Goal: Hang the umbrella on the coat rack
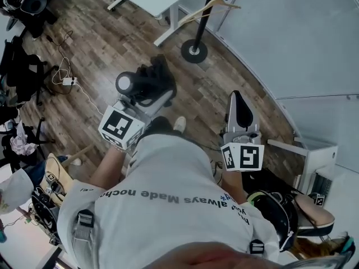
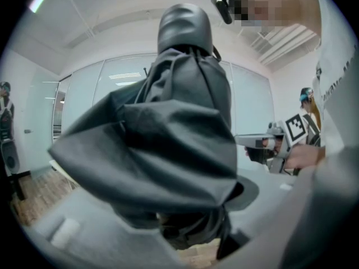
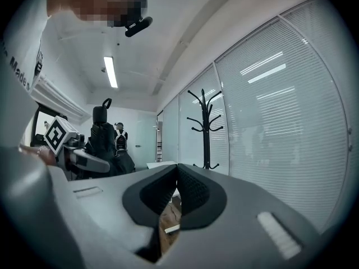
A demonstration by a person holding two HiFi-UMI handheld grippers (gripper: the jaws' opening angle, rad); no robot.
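Observation:
A black folded umbrella is clamped in my left gripper, which is shut on it and holds it out over the wooden floor. In the left gripper view its dark fabric fills the middle and hides the jaws, with its rounded end at the top. My right gripper is beside it on the right, shut, with nothing between its pads. The black coat rack stands ahead by the glass wall, a hanger on it. In the right gripper view the rack rises just right of centre.
A white desk leg stands left of the rack's base. Office chairs, a power strip and cables lie at the left. A white cabinet is at the right. Another person stands far back in the room.

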